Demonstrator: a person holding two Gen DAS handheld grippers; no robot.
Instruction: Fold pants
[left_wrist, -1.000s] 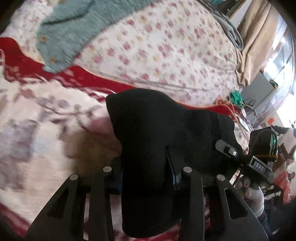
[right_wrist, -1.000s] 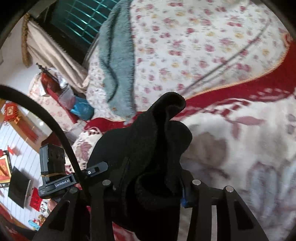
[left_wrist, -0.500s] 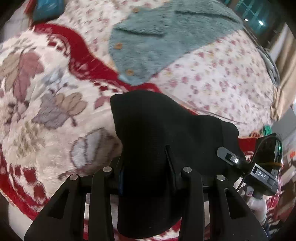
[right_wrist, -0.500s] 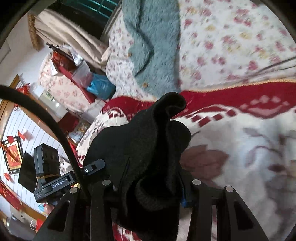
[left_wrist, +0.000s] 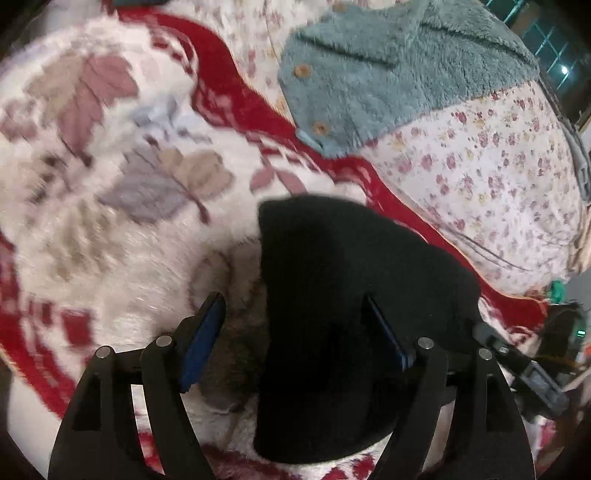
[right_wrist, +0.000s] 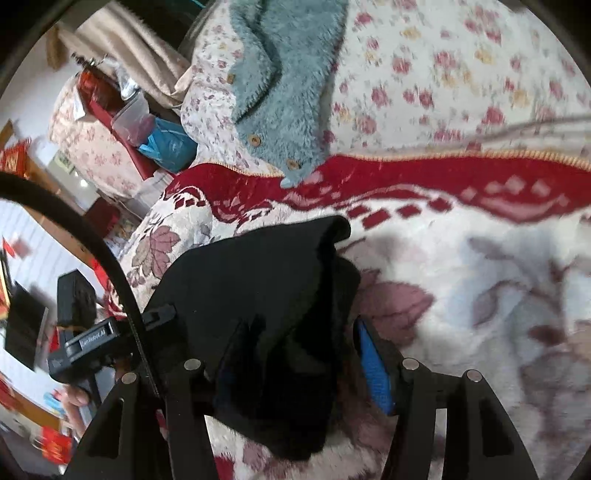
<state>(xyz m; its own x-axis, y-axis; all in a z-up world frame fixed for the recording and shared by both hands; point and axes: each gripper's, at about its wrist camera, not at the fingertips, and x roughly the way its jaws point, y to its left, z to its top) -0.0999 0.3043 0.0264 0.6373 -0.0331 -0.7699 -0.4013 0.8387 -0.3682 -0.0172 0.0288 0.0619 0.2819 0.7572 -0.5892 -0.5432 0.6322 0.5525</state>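
The black pants (left_wrist: 343, 266) lie bunched on the white, leaf-patterned blanket (left_wrist: 110, 236). My left gripper (left_wrist: 293, 301) straddles them and its jaws are opening. The left blue pad (left_wrist: 203, 332) stands clear of the cloth, and the fabric only leans against the right one. In the right wrist view the same pants (right_wrist: 258, 280) sit between the fingers of my right gripper (right_wrist: 304, 325), which are also opening. A gap shows beside the right blue pad (right_wrist: 373, 369), while the other pad is hidden behind the cloth. The left gripper's body (right_wrist: 85, 339) shows at the left.
A teal fuzzy cardigan (left_wrist: 388, 74) with wooden buttons lies beyond the blanket's red border (left_wrist: 236, 96), on a floral sheet (left_wrist: 498, 166). Boxes and a blue bag (right_wrist: 166, 144) crowd the room past the bed's left edge. A black cable (right_wrist: 92, 236) arcs across the right wrist view.
Both pairs of jaws have spread apart and let go of the black pants, which now rest lower on the blanket. Both views swung across the bed, bringing the cardigan closer.
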